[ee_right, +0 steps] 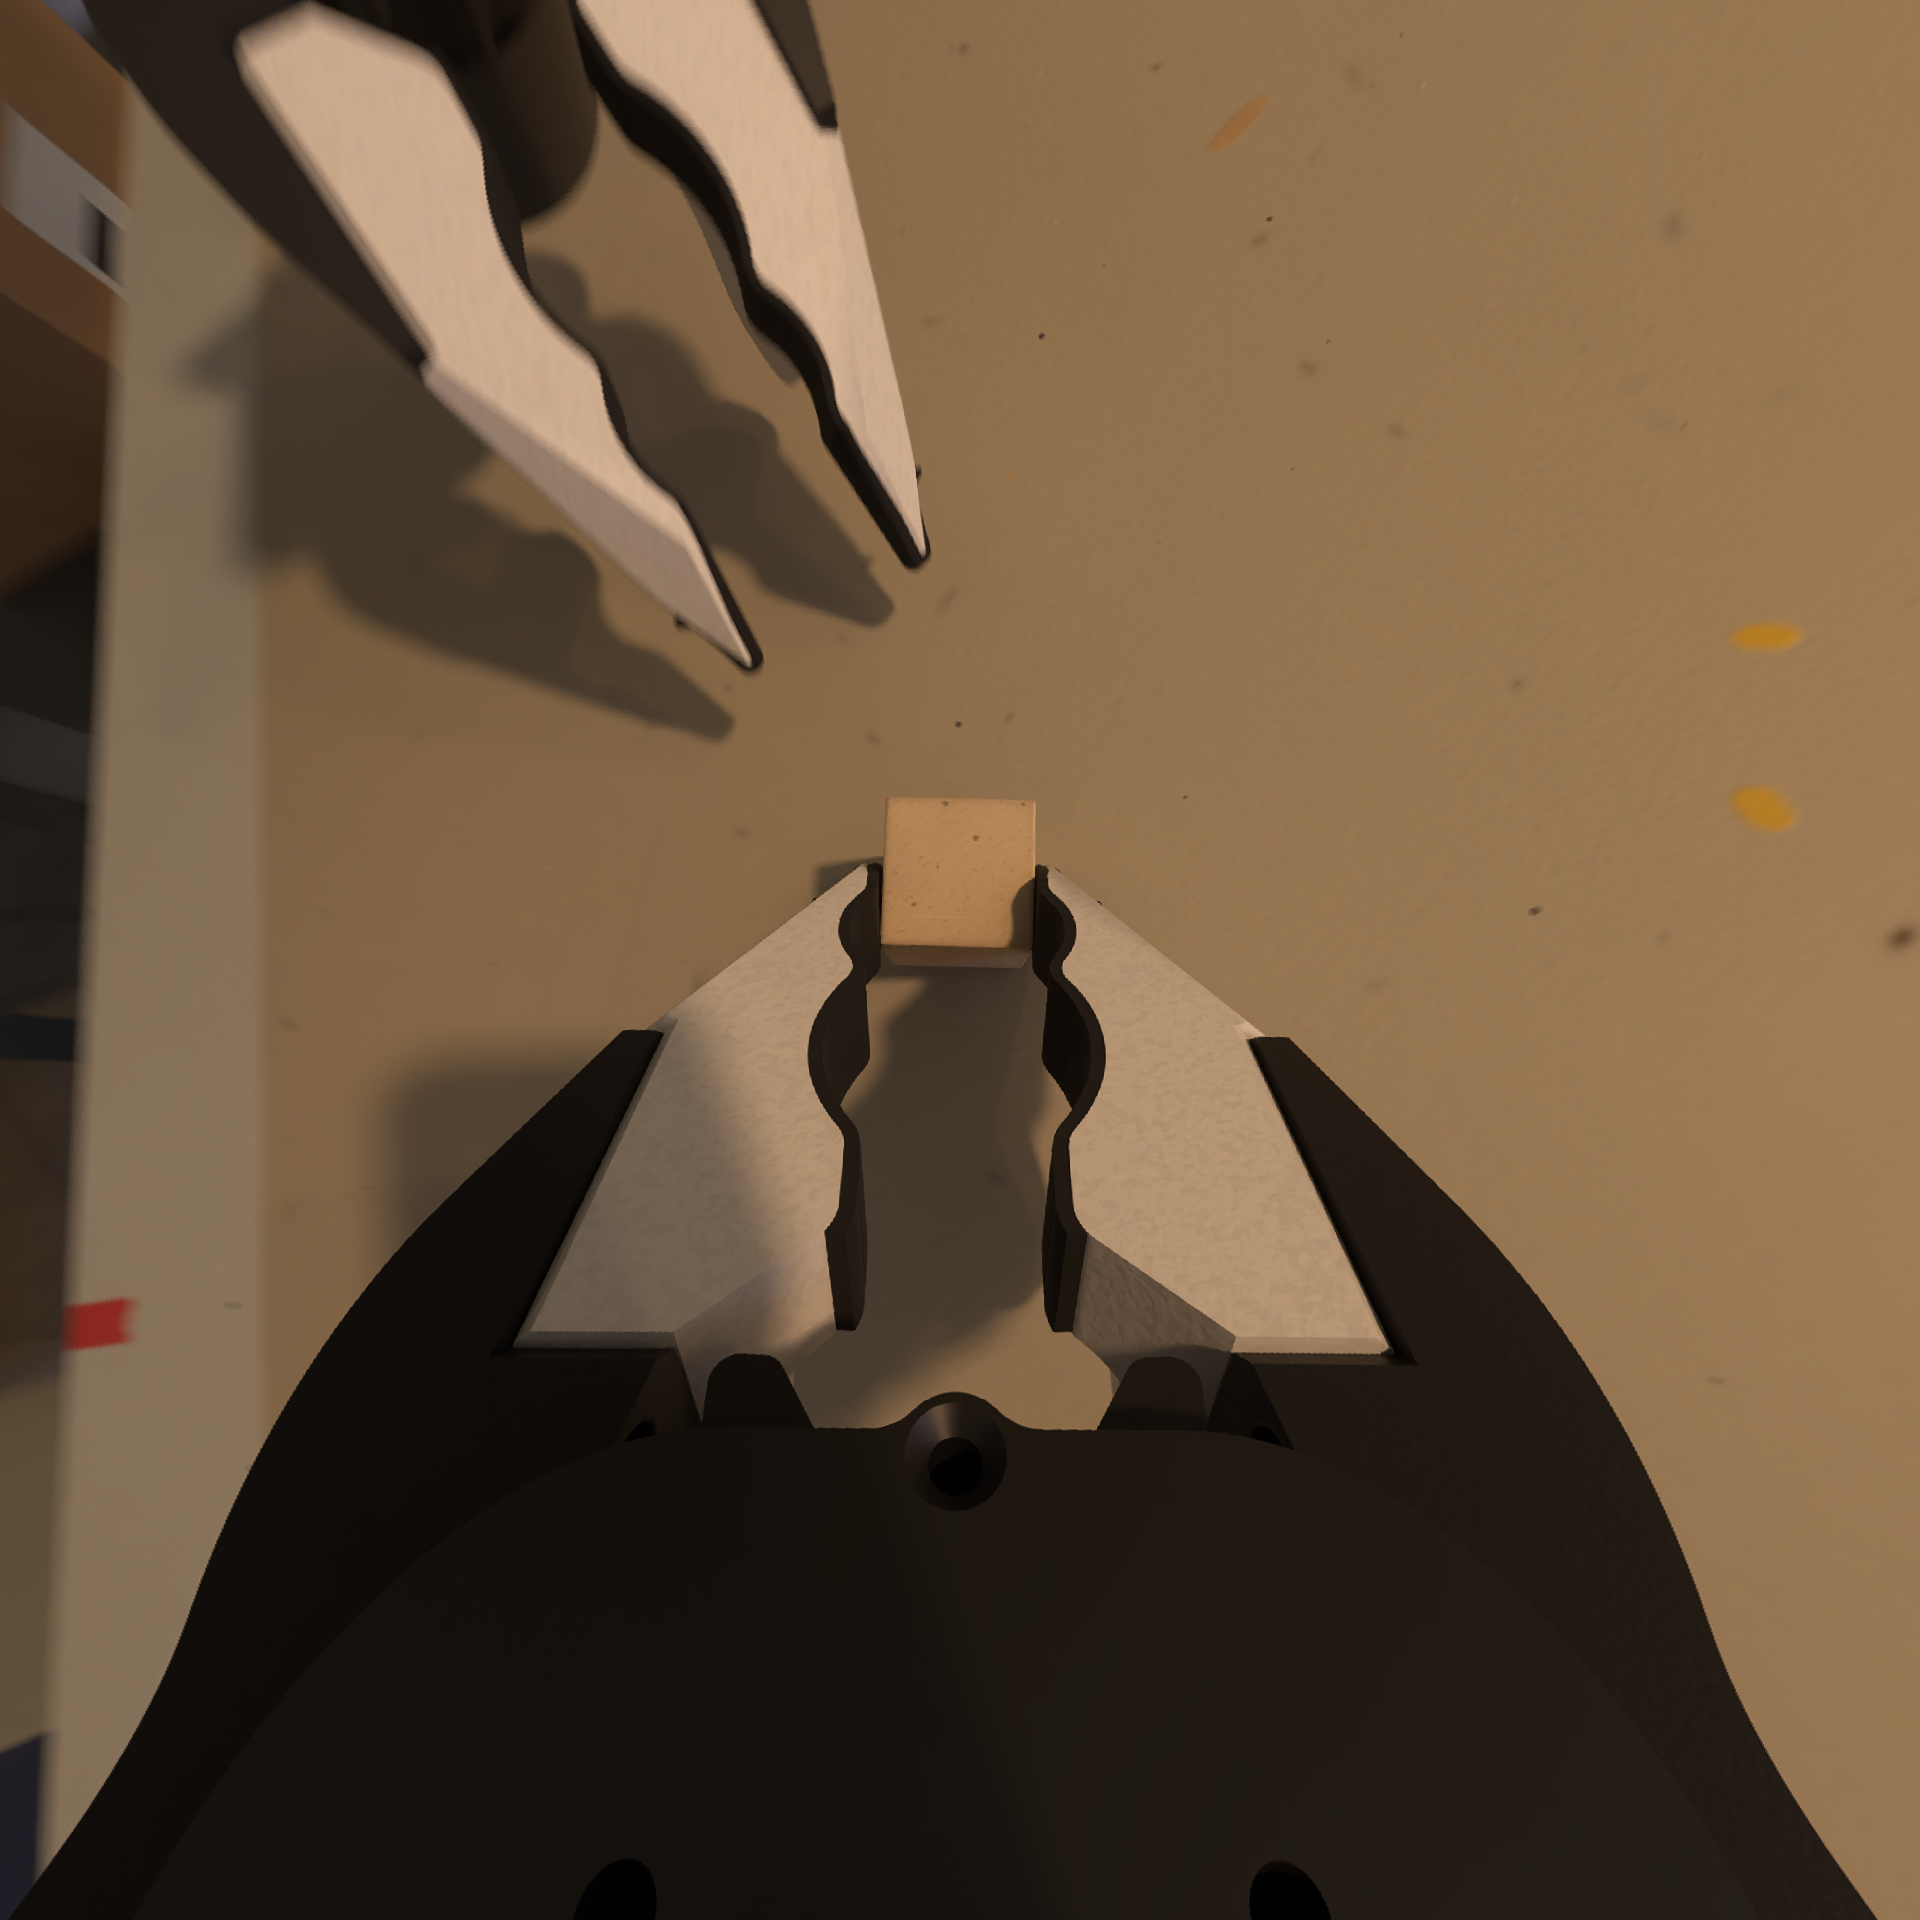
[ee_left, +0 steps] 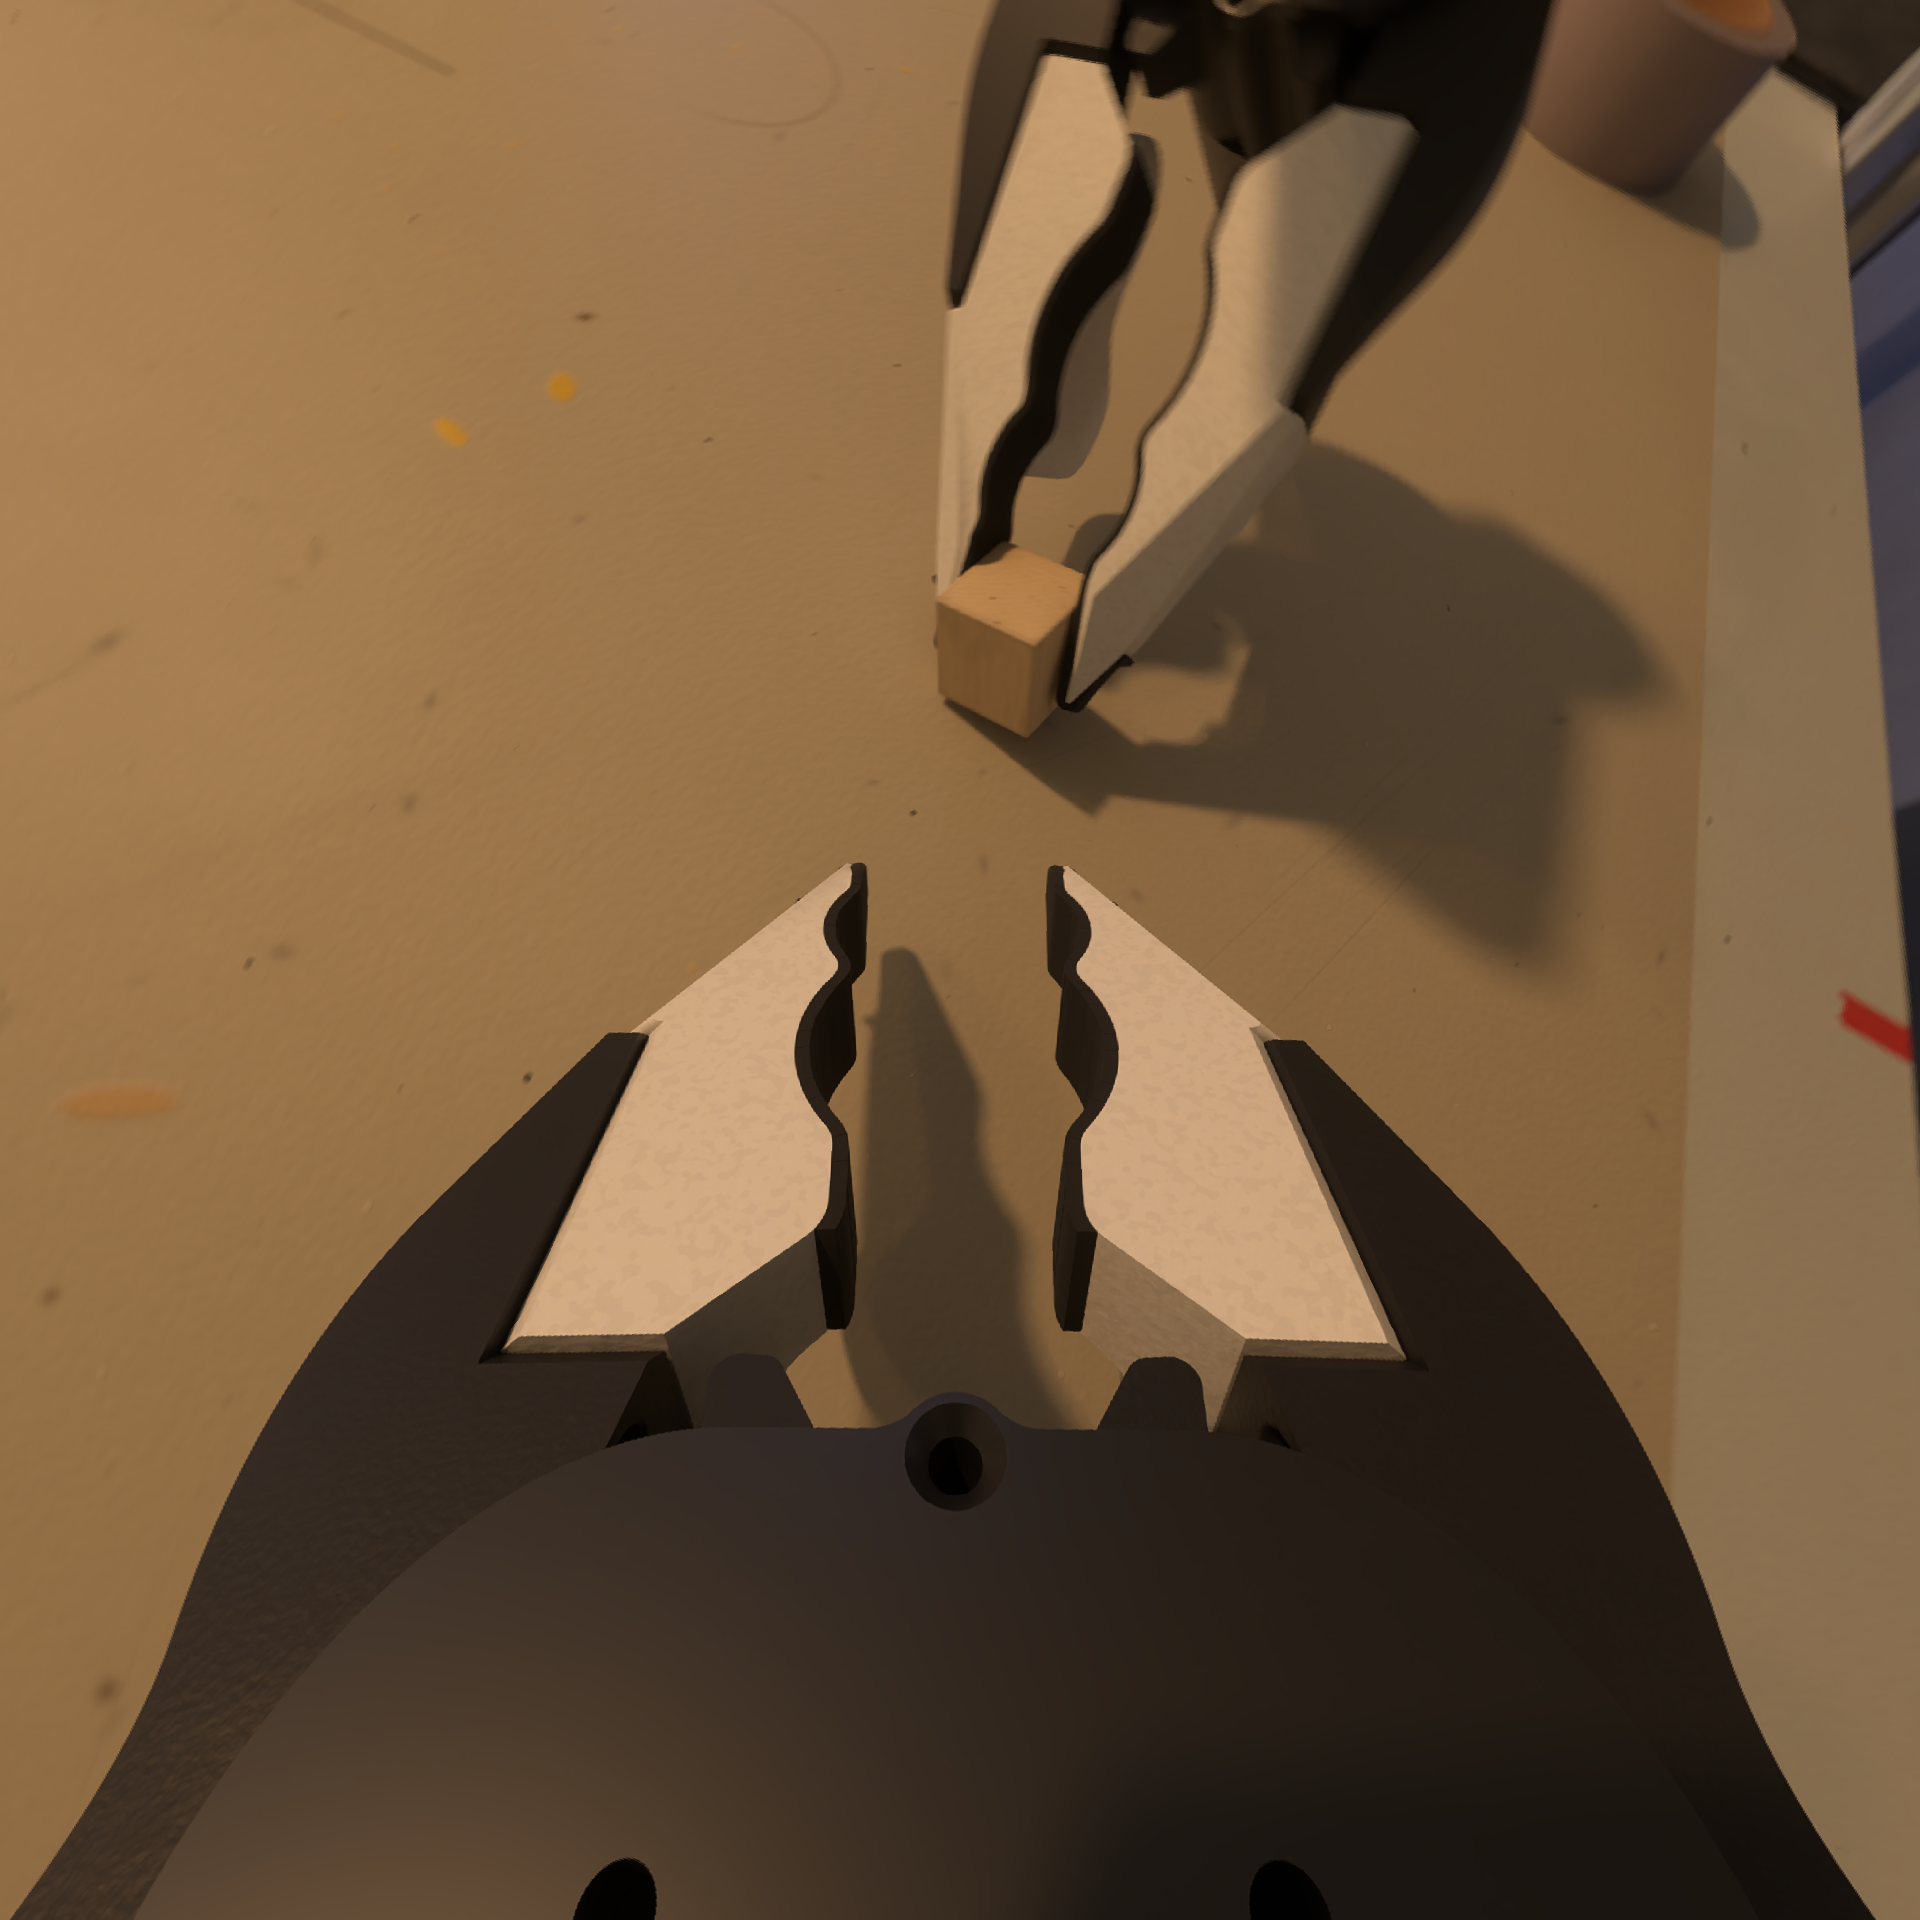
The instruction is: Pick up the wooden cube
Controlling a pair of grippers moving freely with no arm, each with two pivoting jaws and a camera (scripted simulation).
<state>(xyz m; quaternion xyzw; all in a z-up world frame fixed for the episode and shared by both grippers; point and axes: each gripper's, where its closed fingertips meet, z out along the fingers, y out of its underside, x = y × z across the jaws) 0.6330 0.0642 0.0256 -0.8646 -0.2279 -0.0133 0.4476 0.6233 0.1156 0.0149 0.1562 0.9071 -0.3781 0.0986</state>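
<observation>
- The wooden cube is sitting on the tabletop, still in contact with the surface.
- The right gripper is straddling the cube, its fingertips pressing opposite faces; lifting appears to be the remaining step.
- The left gripper is hovering nearby, fingers apart and holding nothing.
- Open tabletop is surrounding the cube; the table edge and a brown pot are lying well apart.
</observation>
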